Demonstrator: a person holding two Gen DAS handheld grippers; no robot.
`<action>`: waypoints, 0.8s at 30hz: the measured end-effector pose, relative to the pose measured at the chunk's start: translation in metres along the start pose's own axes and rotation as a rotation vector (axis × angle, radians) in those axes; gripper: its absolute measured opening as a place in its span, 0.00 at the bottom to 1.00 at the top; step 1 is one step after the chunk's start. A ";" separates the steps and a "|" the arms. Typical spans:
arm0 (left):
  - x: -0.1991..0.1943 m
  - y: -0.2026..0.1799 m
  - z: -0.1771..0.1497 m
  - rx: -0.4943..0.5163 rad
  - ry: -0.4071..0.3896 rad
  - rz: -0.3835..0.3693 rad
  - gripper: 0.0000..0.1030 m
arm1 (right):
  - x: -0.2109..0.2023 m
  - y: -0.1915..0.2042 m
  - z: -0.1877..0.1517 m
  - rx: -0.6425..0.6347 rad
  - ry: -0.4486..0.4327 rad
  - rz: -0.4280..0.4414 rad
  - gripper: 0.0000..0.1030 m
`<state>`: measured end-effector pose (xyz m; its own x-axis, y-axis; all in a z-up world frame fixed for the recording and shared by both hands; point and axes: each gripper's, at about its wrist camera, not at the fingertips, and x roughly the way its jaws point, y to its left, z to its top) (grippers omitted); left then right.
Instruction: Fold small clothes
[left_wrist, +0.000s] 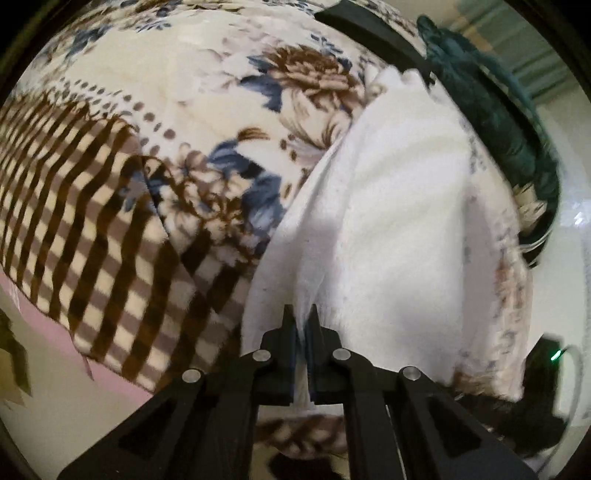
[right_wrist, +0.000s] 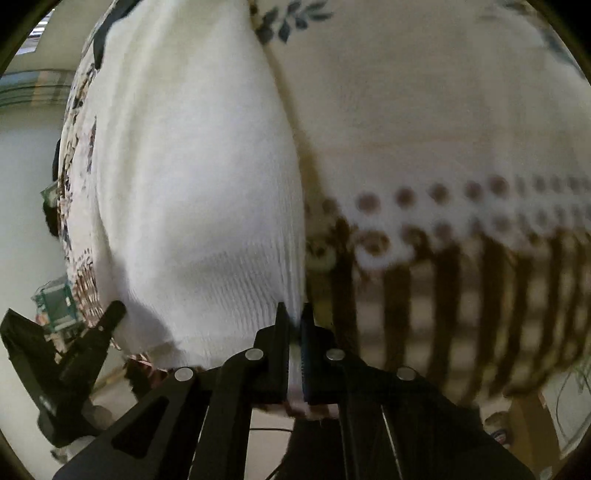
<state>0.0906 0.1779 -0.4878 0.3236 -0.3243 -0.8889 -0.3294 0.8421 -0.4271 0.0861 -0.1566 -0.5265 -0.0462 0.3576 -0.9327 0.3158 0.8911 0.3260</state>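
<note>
A white knit garment (left_wrist: 388, 206) lies spread on a floral and checked blanket (left_wrist: 177, 122). My left gripper (left_wrist: 300, 313) is shut on a pinch of its white fabric at the near edge, and cloth shows between the pads. In the right wrist view the same white garment (right_wrist: 192, 166) fills the left half. My right gripper (right_wrist: 291, 311) is shut on its ribbed edge, where it meets the blanket (right_wrist: 443, 122). The black body of the left gripper tool (right_wrist: 66, 369) shows at the lower left, by the garment's other near corner.
A dark teal garment (left_wrist: 498, 122) lies at the far right edge of the blanket. A black bar-shaped piece (left_wrist: 369, 35) crosses the top of the left wrist view. The blanket's checked border (left_wrist: 92, 240) hangs over an edge, with pale floor (right_wrist: 22, 184) beyond.
</note>
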 end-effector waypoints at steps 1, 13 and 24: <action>-0.007 0.002 0.003 -0.013 0.003 -0.022 0.02 | -0.008 -0.001 -0.006 0.015 -0.006 0.001 0.04; 0.044 0.042 0.015 0.106 0.156 0.049 0.03 | 0.010 0.017 -0.029 0.020 0.017 -0.085 0.03; -0.003 0.024 0.055 0.046 0.124 -0.073 0.47 | 0.007 0.040 -0.006 0.001 0.128 -0.081 0.50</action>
<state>0.1300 0.2229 -0.4862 0.2325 -0.4334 -0.8707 -0.2667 0.8325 -0.4856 0.0930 -0.1171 -0.5194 -0.1915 0.3174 -0.9288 0.3068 0.9182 0.2505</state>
